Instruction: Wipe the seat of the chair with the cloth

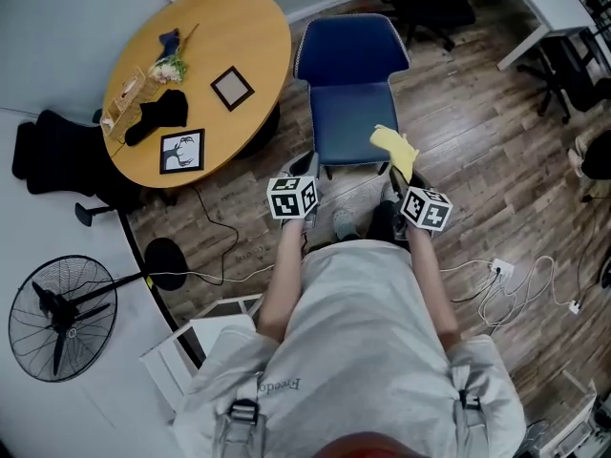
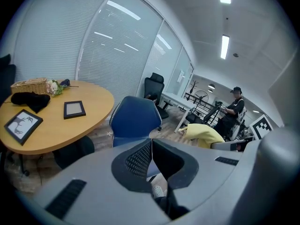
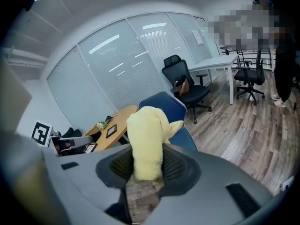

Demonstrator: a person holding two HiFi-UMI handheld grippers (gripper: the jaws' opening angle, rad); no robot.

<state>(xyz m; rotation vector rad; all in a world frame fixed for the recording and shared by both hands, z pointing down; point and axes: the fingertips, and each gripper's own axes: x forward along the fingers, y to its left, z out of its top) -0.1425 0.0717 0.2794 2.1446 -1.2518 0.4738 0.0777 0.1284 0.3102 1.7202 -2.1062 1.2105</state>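
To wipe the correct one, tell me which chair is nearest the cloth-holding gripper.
The blue padded chair, directly before the right gripper holding the yellow cloth; the black office chairs stand farther off.

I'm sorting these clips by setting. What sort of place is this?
Most likely an office or meeting area. There is a round table, a black swivel chair beside a long white desk, and frosted glass partition walls under strip ceiling lights.
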